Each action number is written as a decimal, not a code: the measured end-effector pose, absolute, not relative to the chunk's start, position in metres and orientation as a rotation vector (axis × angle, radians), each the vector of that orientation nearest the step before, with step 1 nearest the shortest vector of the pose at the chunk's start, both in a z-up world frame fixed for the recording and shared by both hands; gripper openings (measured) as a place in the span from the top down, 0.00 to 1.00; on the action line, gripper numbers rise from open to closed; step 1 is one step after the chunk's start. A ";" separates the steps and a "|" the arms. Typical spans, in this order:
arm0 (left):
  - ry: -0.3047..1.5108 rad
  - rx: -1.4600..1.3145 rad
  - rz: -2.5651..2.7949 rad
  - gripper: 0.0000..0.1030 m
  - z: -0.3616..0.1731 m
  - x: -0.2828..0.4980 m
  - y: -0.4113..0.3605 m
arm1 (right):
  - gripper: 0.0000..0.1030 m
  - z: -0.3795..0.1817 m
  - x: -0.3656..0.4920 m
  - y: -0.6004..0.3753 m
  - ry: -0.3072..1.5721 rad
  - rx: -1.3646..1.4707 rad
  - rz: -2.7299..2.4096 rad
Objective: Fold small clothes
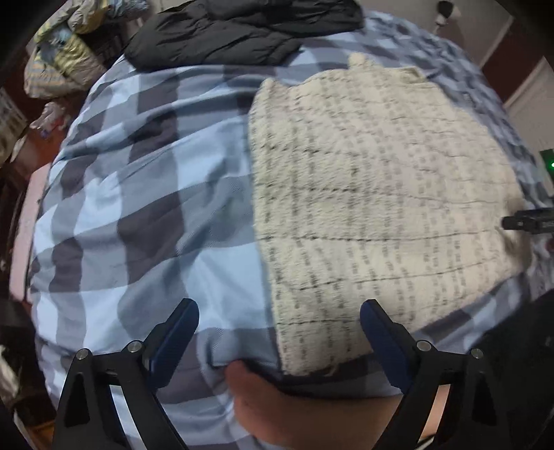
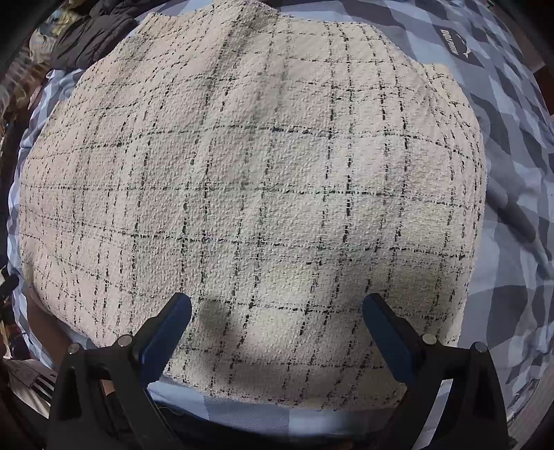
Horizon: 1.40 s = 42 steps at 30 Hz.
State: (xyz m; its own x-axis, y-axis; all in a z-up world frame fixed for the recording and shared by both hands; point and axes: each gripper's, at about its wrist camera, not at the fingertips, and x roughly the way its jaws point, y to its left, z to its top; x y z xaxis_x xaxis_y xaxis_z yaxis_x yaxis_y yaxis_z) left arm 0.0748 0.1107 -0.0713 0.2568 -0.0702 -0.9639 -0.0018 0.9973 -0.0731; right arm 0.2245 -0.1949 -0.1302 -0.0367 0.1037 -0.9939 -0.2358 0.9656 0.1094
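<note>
A cream tweed garment (image 1: 381, 194) with thin black check lines lies flat on a blue and grey checked bedsheet (image 1: 145, 194). My left gripper (image 1: 279, 313) hangs open over the garment's near left corner, one finger above the sheet and the other above the cloth, with no pad pressing on anything. In the right wrist view the same garment (image 2: 263, 166) fills most of the frame. My right gripper (image 2: 277, 308) stands open just above the cloth's near edge, its fingers (image 2: 381, 318) spread wide. The right gripper's dark tip (image 1: 528, 223) shows at the garment's right side in the left wrist view.
A black puffy jacket (image 1: 242, 31) lies at the far edge of the bed. A pile of striped clothes (image 1: 62, 59) sits at the far left. A person's bare skin (image 1: 277, 408) shows under the sheet's near edge. The sheet (image 2: 519, 173) continues to the right of the garment.
</note>
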 end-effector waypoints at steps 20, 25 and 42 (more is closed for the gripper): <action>1.541 -0.388 -0.275 0.79 -0.126 0.071 0.129 | 0.06 -0.134 0.228 -0.190 1.578 -0.131 0.279; 1.453 -0.429 -0.085 0.92 -0.115 0.071 0.165 | 0.06 -0.130 0.227 -0.183 1.559 -0.157 0.282; 1.285 -0.296 -0.263 0.92 -0.066 0.068 0.093 | 0.06 -0.098 0.181 -0.115 1.498 -0.241 0.647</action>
